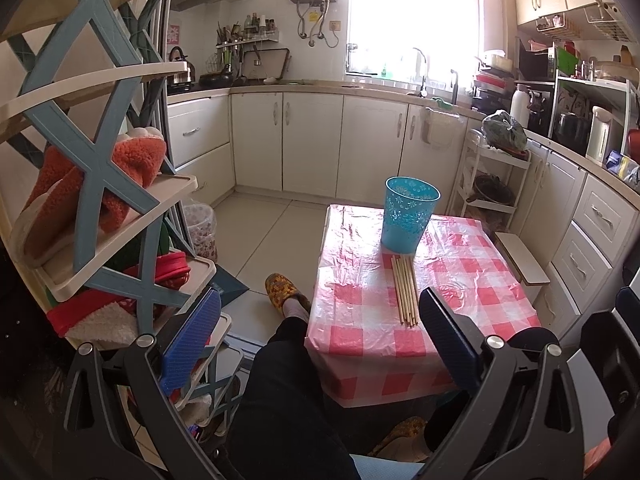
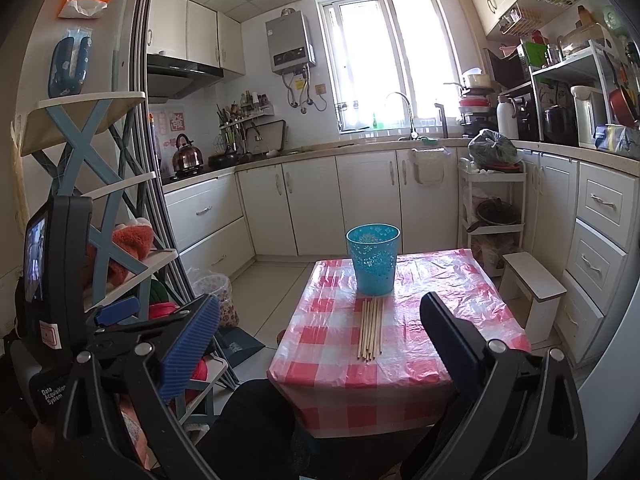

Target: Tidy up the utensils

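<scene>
**Chopsticks lie lengthwise toward the cup, both grippers held back and empty**

Chopsticks (image 2: 371, 329) — a loose bundle of pale wooden sticks, side by side, flat on the small table (image 2: 440, 364) with the pink checked plastic cover. Long axis runs from the near edge away toward the blue perforated cup (image 2: 373, 258); far tips end just short of the cup's base, perhaps touching it, can't be sure. Cup stands upright at the far middle of the table.

Left gripper (image 1: 320, 344): jaws spread wide, nothing between them. It sits off the table's near-left corner, over the person's knee; the sticks (image 1: 405, 291) appear just inside its right finger, so the bundle lies ahead and to the right of the jaw centre.

Right gripper (image 2: 320, 344): jaws likewise wide apart and empty. Bundle lies ahead and only slightly right of centre, between the fingers in view.

Judgement: right gripper looks better lined up. With the sticks pointing along the approach line, the jaws would close across the bundle's width. Nothing yet in the cup that I can make out; task reads as at its start.
</scene>
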